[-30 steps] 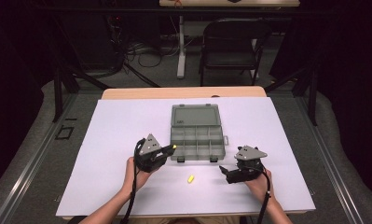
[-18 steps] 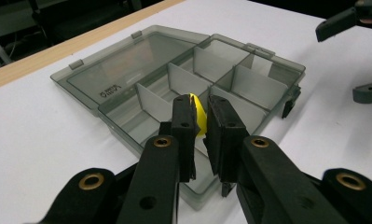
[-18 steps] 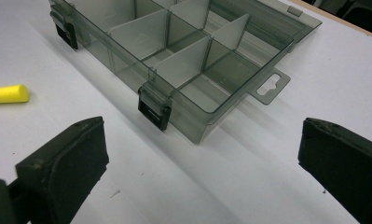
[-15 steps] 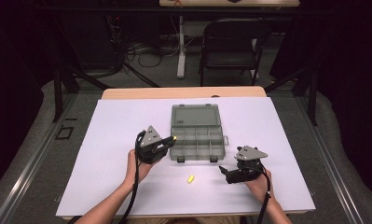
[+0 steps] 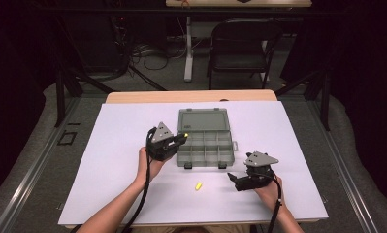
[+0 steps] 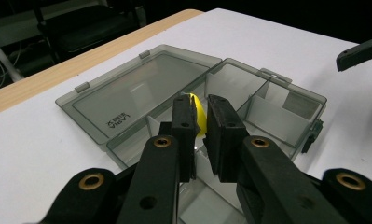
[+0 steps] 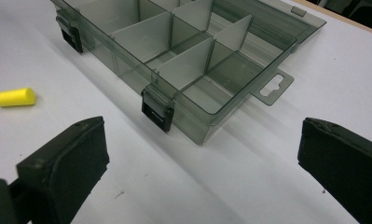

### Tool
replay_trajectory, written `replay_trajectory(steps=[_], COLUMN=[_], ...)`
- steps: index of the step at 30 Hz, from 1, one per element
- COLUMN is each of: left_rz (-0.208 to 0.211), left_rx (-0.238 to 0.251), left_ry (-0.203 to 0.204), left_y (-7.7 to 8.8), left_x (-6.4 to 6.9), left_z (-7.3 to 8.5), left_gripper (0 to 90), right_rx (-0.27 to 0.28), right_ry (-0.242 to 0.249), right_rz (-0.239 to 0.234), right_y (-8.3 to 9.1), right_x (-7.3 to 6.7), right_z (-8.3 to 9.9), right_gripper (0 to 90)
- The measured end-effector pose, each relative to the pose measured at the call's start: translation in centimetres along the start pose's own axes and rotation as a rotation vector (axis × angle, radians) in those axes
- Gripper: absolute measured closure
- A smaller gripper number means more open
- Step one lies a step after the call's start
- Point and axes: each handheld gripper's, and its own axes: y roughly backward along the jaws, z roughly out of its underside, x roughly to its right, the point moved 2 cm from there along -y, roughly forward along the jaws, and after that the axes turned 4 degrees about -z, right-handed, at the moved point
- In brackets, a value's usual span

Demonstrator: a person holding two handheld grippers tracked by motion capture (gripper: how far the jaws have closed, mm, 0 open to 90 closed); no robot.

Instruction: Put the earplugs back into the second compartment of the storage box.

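A smoky clear compartment box (image 5: 208, 143) lies open mid-table with its lid (image 5: 203, 120) folded back. My left gripper (image 5: 183, 136) hovers over the box's left edge, shut on a small yellow earplug (image 6: 199, 115), which pokes up between the pads above the left compartments (image 6: 174, 116). A second yellow earplug (image 5: 198, 185) rests on the white table in front of the box, also at the left of the right gripper view (image 7: 13, 97). My right gripper (image 5: 233, 180) rests low at the front right, jaws wide open and empty, pointing left toward the loose earplug.
The table is covered by a white sheet (image 5: 108, 160) with a wooden edge (image 5: 191, 96) at the back. A folding chair (image 5: 239, 43) and cables stand beyond the table. The box's black latches (image 7: 156, 112) and hang tab (image 7: 273, 86) face my right gripper.
My left gripper has carried the earplug up and to the right, from beside the box to over its left edge. The right gripper has stayed put.
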Motion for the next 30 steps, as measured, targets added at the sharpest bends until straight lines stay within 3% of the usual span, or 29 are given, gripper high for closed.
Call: replay_trajectory(steps=[17, 22, 30], left_rz=[-0.003, 0.015, 0.032], left_rx=[0.003, -0.004, -0.031], left_ry=[0.017, 0.028, 0.007], left_y=[-1.9, -2.7, -3.8], left_x=[-0.7, -0.8, -0.8], left_z=[-0.9, -1.2, -1.3], left_gripper=[81.6, 81.5, 81.5], right_rx=[0.003, 0.007, 0.018], right_ry=[0.001, 0.005, 0.007], right_rz=[-0.002, 0.003, 0.002], right_y=[0.1, 0.3, 0.5], right_x=[-0.2, -0.2, -0.2], right_z=[-0.2, -0.2, -0.3], right_gripper=[0.9, 0.9, 0.9])
